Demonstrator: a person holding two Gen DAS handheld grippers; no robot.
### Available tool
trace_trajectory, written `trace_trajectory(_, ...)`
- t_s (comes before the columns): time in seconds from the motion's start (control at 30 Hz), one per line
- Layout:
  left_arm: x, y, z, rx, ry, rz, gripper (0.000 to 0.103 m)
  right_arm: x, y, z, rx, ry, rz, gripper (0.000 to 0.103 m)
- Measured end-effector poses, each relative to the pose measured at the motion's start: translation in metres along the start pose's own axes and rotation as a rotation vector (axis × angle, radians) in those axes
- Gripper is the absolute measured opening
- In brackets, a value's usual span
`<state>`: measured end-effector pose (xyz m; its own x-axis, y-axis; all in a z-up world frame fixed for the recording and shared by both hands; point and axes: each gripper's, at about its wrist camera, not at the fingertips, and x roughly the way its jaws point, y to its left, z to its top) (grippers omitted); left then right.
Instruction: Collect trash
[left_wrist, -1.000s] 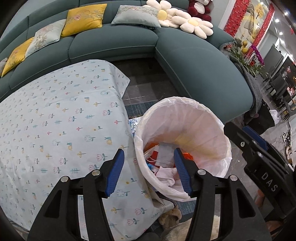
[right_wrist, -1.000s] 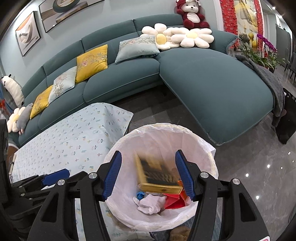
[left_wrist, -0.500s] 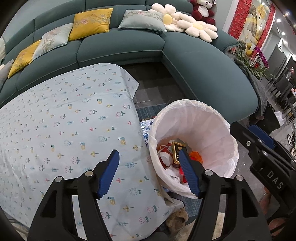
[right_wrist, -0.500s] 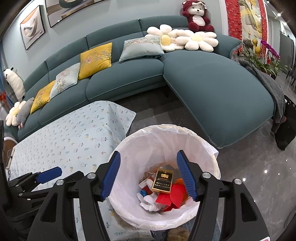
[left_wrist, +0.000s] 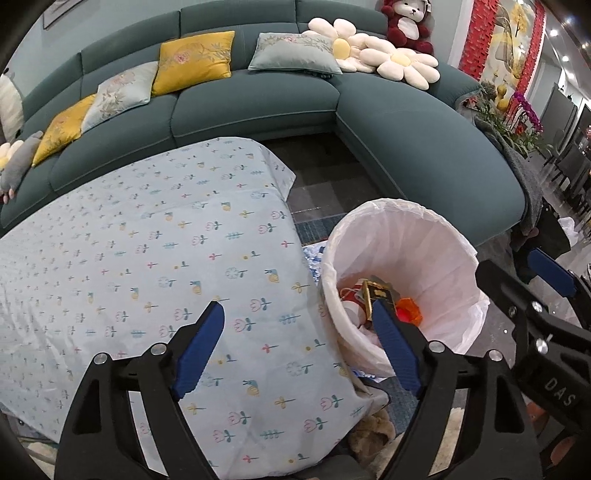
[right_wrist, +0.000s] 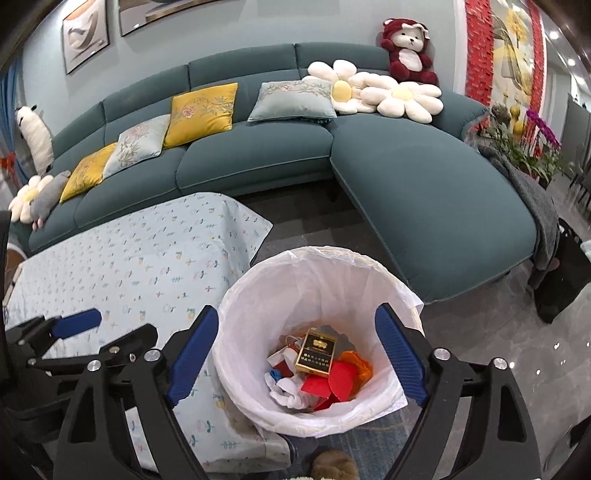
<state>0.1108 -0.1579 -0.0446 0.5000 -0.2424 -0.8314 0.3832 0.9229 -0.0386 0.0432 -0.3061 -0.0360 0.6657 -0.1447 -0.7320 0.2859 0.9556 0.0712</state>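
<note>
A waste bin with a white liner (right_wrist: 258, 295) (left_wrist: 436, 236) stands on the floor beside the table. Inside lie a black and gold box (right_wrist: 316, 352) (left_wrist: 376, 295), red and orange scraps (right_wrist: 343, 380) and white crumpled paper (right_wrist: 290, 391). My right gripper (right_wrist: 295, 354) hovers over the bin, its jaws opening, with nothing between them. My left gripper (left_wrist: 299, 347) hangs over the table's corner by the bin, jaws opening too, and holds nothing. The right gripper's black frame (left_wrist: 535, 332) shows in the left wrist view.
The table (left_wrist: 129, 240) wears a pale blue flowered cloth. A teal corner sofa (right_wrist: 424, 177) with cushions (right_wrist: 201, 110) curves behind. Dark tiled floor (right_wrist: 314, 229) lies between. A plush bear (right_wrist: 406, 48) sits on the sofa back, and potted flowers (right_wrist: 532, 136) stand at right.
The black and gold box dropped from between the right fingers into the bin. Both grippers' jaws spread wider and both pulled back and up; the left one now sits more over the table.
</note>
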Motion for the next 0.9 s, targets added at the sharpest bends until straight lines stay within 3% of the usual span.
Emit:
trace_trajectory(0.2, -0.005, 0.007, -0.010, -0.004, -0.005, 0.024, 0.083, -0.004, 0.006, -0.008, -0.022, 0.005, -0.005, 0.086)
trace_trajectory(0.3, -0.007, 0.011, -0.017, -0.010, -0.008, 0.044, 0.087, -0.004, 0.004, -0.013, -0.004, 0.001, 0.000, 0.097)
trace_trajectory(0.9, -0.001, 0.013, -0.037, -0.013, 0.005, 0.083, 0.088, 0.004, -0.002, -0.039, 0.008, 0.020, -0.037, 0.096)
